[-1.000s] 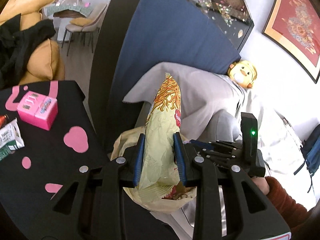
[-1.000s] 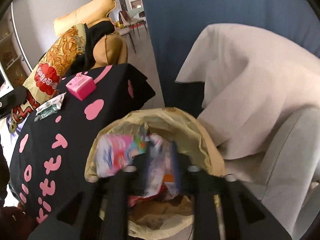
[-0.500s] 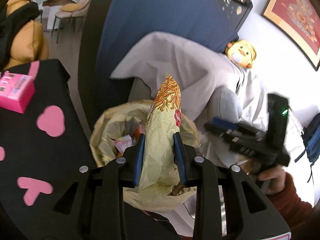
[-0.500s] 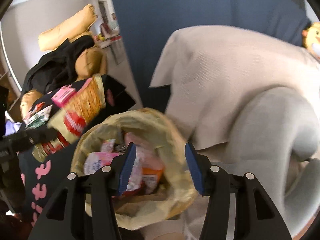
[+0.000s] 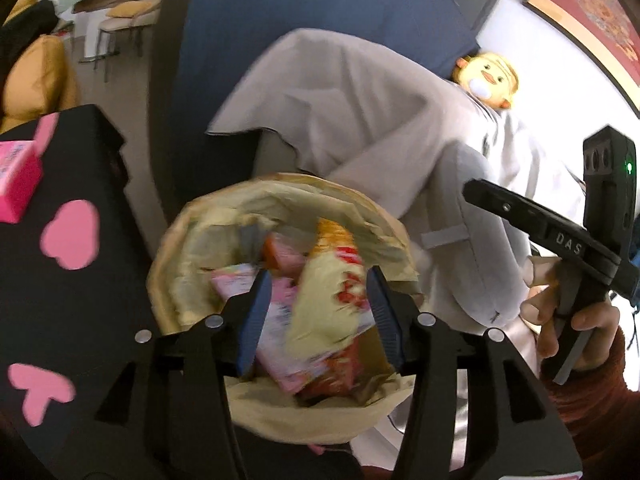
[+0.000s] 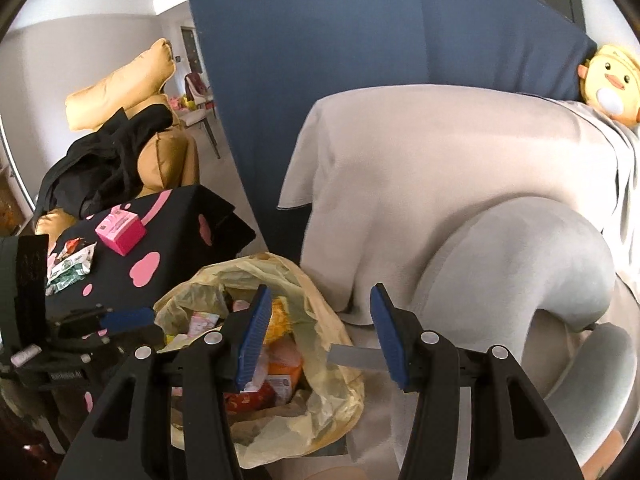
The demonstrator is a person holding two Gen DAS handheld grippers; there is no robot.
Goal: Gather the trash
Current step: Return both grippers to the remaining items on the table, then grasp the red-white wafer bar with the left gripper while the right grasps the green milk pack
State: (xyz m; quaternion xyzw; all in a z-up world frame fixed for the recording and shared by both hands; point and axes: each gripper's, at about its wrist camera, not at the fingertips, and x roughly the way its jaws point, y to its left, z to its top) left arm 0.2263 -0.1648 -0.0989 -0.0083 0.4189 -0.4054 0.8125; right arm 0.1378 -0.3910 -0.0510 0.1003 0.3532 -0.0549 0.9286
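Both tools wide open and empty, left tool [image 5: 316, 316] over trash bag [image 5: 192, 240], right tool [image 5: 576, 248] lettered "DAS"

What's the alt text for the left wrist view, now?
The open left gripper hangs over a yellowish trash bag, where a crumpled snack packet lies among other wrappers. A black cloth with pink hearts and a pink carton sit left; the right gripper and a grey-draped sofa are right.

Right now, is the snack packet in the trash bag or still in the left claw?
In the bag. The snack packet lies among wrappers inside the trash bag; the left claw is open above it, pads apart.
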